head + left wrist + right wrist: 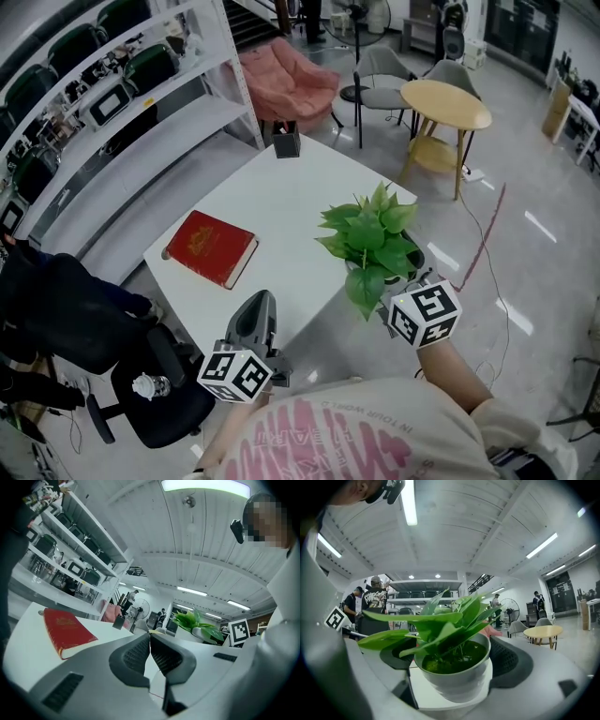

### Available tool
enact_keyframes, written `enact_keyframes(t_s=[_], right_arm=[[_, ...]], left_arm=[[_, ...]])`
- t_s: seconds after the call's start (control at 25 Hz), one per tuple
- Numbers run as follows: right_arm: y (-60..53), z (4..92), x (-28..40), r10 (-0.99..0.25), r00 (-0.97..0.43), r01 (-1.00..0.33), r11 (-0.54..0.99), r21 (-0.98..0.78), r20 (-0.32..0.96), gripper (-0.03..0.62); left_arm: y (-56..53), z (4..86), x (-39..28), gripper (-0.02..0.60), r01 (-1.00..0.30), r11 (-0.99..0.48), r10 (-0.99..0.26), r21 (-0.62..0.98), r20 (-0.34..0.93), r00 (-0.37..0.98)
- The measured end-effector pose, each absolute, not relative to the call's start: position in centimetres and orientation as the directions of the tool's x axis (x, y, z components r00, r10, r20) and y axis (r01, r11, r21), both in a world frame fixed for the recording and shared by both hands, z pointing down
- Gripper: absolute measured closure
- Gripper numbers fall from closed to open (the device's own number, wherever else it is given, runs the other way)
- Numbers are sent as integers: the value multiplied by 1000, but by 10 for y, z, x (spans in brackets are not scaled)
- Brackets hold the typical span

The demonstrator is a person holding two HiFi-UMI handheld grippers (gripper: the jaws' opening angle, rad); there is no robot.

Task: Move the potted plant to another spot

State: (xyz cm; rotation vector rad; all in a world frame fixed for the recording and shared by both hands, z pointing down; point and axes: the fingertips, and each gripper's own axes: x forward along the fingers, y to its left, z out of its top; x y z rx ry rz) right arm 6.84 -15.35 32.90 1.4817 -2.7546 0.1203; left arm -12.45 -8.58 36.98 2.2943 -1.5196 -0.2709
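The potted plant (367, 239), green leaves in a pale grey pot (457, 674), stands at the white table's (281, 197) right edge. My right gripper (394, 281) reaches in from the near side, and the pot sits between its two dark pads (506, 660), which rest against its sides. The leaves hide much of the left pad. My left gripper (261, 302) hovers over the table's near edge, shut with nothing in it; its pads (164, 656) meet in the left gripper view. The plant (197, 623) shows to its right there.
A red book (211, 247) lies on the table's left part, and a small black holder (286, 142) stands at the far corner. White shelving (112, 122) runs along the left. A black office chair (150, 384) is near left, a round wooden table (446, 103) far right.
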Motion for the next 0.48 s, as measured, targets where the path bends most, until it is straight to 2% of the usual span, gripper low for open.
enact_keyframes(t_s=[0.32, 0.48], right_arm=[[-188, 318, 155, -816, -578, -816, 575, -66, 32, 91], [-195, 319, 179, -822, -569, -820, 567, -76, 18, 89]], left_arm=[[-104, 366, -39, 557, -856, -304, -933, 418, 51, 356], [-110, 365, -24, 557, -865, -295, -936, 406, 61, 347]])
